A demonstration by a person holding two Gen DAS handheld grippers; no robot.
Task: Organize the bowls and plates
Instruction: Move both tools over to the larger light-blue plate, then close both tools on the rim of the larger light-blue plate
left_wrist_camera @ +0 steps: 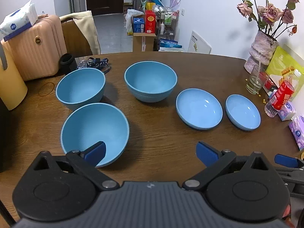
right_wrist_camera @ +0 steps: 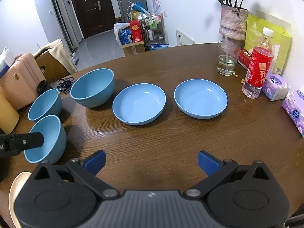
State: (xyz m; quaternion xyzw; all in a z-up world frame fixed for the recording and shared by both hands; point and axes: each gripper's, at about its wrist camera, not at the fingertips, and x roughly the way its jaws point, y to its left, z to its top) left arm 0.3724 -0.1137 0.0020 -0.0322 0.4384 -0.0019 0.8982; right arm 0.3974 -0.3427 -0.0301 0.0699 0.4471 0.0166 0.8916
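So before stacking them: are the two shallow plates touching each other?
Apart. The right wrist view shows bare table between the left plate and the right plate.

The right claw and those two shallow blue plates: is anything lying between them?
No. In the right wrist view only bare wooden table separates the right claw from the left plate and the right plate.

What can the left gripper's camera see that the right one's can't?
Only the left wrist view shows the whole tissue pack lying on the pink suitcase. Only the right wrist view shows the white cap of the red-labelled bottle and a cream-coloured rim at the near left. Both show three deep blue bowls, two shallow blue dishes, the glass and the flower vase.
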